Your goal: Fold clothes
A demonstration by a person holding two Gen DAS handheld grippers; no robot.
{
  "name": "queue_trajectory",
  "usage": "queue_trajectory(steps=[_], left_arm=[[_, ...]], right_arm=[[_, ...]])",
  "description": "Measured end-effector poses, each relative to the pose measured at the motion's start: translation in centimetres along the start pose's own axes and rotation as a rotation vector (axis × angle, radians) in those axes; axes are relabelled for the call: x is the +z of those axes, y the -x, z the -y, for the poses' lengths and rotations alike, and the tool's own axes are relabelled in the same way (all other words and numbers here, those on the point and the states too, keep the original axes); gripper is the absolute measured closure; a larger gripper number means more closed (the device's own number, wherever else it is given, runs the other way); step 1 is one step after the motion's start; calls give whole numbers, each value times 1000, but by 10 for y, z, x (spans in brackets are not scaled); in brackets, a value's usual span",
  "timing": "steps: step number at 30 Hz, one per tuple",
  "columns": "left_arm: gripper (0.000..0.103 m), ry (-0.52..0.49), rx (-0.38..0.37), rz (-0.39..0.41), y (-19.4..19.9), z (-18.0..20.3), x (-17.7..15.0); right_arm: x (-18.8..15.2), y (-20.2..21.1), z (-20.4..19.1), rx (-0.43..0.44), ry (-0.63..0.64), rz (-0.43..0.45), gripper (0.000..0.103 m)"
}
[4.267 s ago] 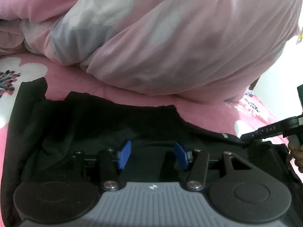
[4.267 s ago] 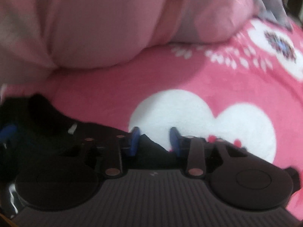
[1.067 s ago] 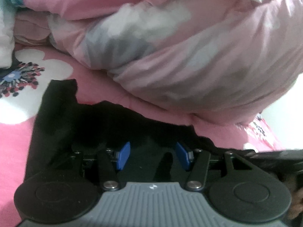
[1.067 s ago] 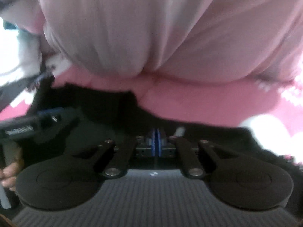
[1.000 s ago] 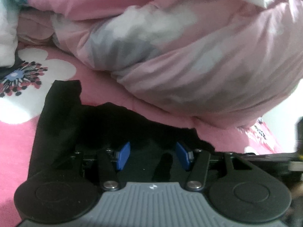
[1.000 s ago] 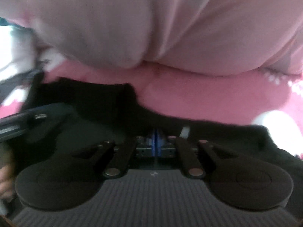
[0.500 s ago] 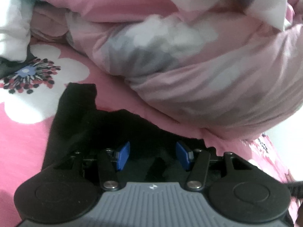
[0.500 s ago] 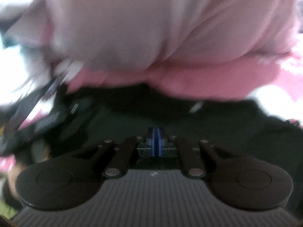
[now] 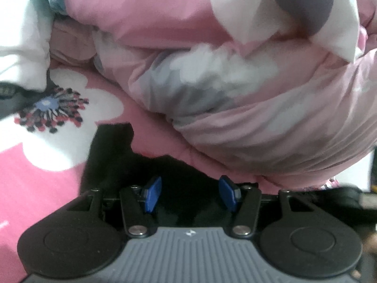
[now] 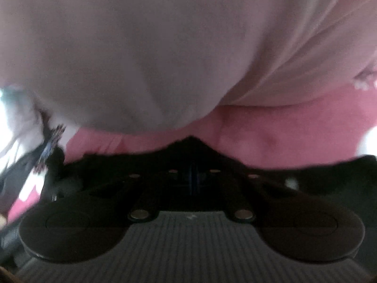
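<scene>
Across the far half of both views lies a bulky pale pink duvet (image 9: 247, 99) with white and grey patches, bunched in a heap on the bed. Under it spreads a bright pink bedsheet (image 9: 35, 188) printed with big white flowers; one flower with a dark, speckled centre sits at the left of the left wrist view.

Nearer, a black garment (image 9: 113, 155) lies on the sheet, just in front of the duvet's near edge. One squared corner of it pokes toward the far left, beside the white flower. From the right wrist camera the same black cloth (image 10: 193, 148) forms a dark band across the near middle, rising to a small peak at its centre, and the picture is blurred.

The left claw (image 9: 190, 194) hangs over the garment with its blue pads (image 9: 153, 194) standing about half apart; black cloth lies under and between them, and the pads do not visibly press on it.

The right claw (image 10: 193, 176) has its pads drawn together at the peak of the cloth. Dark blur hides whether cloth is pinched between them.
</scene>
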State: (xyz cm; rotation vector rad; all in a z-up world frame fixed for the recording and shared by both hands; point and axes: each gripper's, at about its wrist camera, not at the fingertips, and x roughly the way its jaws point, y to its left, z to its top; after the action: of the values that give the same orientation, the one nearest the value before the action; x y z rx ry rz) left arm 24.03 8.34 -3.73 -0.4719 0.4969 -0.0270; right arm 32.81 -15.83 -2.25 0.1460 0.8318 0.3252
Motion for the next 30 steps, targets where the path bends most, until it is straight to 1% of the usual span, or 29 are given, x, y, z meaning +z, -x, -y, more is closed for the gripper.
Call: queue_trajectory(steps=[2, 4, 6, 9, 13, 15, 17, 19, 23, 27, 28, 29, 30], left_arm=[[47, -5, 18, 8, 10, -1, 8], [46, -10, 68, 37, 23, -4, 19], [45, -29, 112, 48, 36, -10, 31], [44, -89, 141, -2, 55, -23, 42], [42, -215, 168, -61, 73, -39, 33], [42, -233, 148, -91, 75, -49, 25], [42, -213, 116, -126, 70, -60, 19], [43, -203, 97, -128, 65, -66, 14], [46, -181, 55, -135, 59, -75, 7], [47, -193, 12, -134, 63, -74, 4], [48, -200, 6, -134, 64, -73, 4], [49, -209, 3, -132, 65, -72, 3], [51, -217, -1, -130, 66, -71, 2]], right_arm=[[-8, 24, -9, -17, 52, 0, 99], [-14, 45, -19, -10, 102, -8, 99], [-17, 61, -29, 1, 162, -15, 98], [-19, 68, -50, 46, 235, -16, 94], [-19, 58, -84, 129, 278, -3, 83], [-16, 52, -100, 169, 295, -5, 80], [-14, 34, -120, 189, 319, -23, 79], [-11, 20, -137, 200, 338, -43, 78], [-3, -10, -161, 190, 352, -78, 78], [0, -36, -172, 170, 339, -117, 77], [0, -43, -173, 168, 328, -129, 78], [-1, -48, -174, 174, 314, -138, 81], [-1, -49, -174, 194, 294, -141, 92]])
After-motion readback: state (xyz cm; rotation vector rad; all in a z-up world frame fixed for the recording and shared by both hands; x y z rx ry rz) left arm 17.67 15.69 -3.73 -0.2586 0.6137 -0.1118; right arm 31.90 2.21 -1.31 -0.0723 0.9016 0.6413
